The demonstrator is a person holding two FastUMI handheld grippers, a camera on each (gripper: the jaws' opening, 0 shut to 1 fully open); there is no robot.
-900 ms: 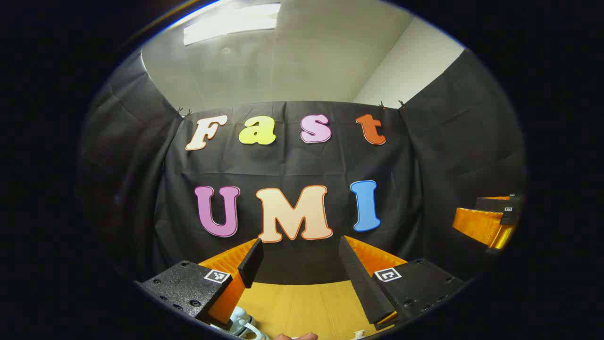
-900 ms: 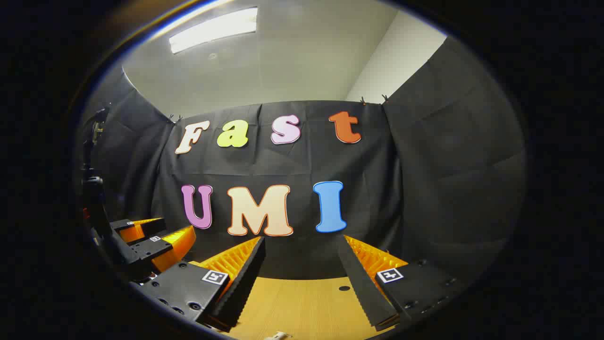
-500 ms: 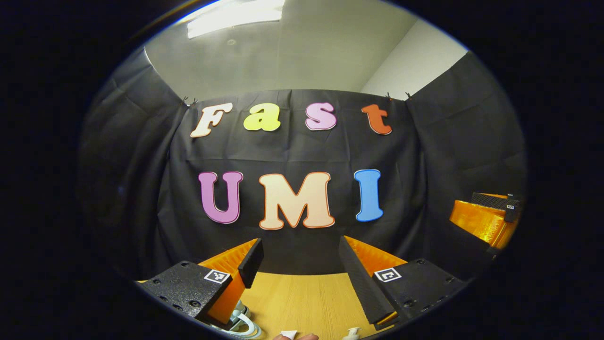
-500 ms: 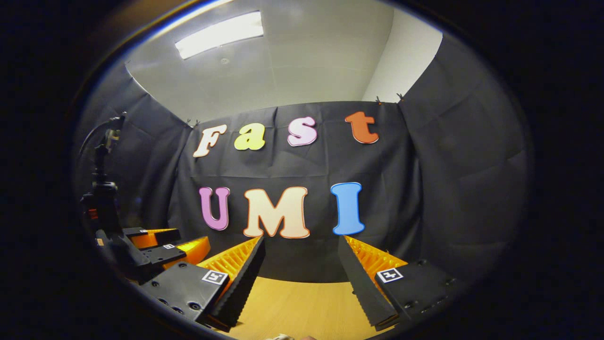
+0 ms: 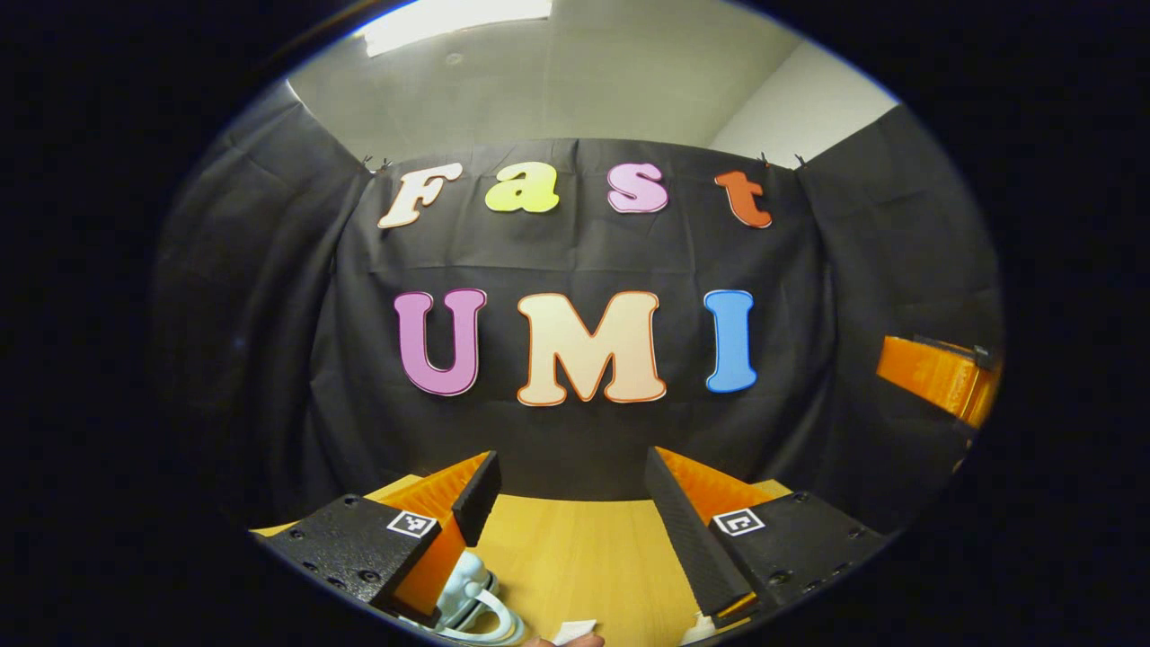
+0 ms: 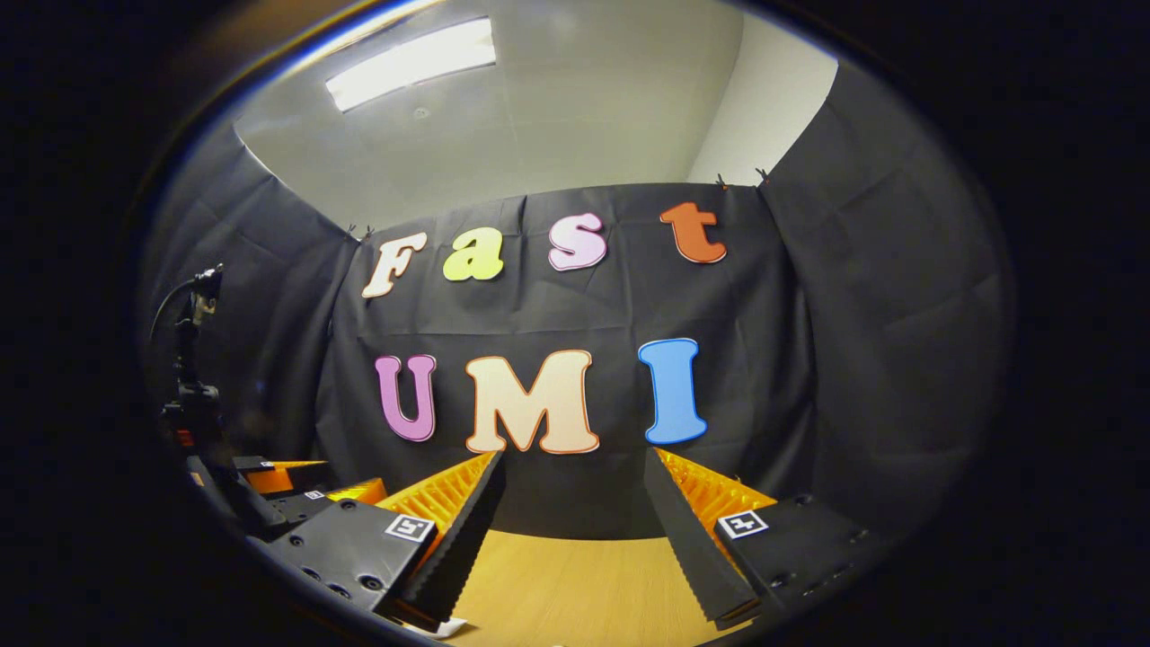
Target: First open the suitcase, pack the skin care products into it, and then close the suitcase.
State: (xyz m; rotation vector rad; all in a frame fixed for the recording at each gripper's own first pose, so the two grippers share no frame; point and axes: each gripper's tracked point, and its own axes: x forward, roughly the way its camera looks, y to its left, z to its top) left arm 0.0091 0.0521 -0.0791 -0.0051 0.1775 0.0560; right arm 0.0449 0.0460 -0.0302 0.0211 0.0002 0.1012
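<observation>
Left gripper view catches the only task items at its bottom edge: a pale blue-white object [image 5: 472, 598] with a looped white handle sits on the wooden table [image 5: 584, 557] just beside the left finger, maybe a skin care item or a suitcase part, cannot tell. A white scrap [image 5: 575, 631] and a white pump-like top [image 5: 699, 627] are cut off by the edge, so neither can be identified. No suitcase can be made out, so where it lies is unknown; probably below both cameras.

Left gripper [image 5: 575, 490] has its jaws wide apart with nothing between them, held above the table and aimed at the booth wall. Right gripper [image 6: 575, 490] is the same: spread wide, empty, level over bare table. Looks like a ready pose, fingers open so either can go down to the suitcase, with step one not begun as far as I can judge.

Right gripper view also shows the other gripper's orange and black fingers [image 6: 305, 490] low left, partly hidden, and a dark stand with a cable [image 6: 189, 359] beyond. Left gripper view has an orange finger [image 5: 939, 382] at the right edge, clipped.
</observation>
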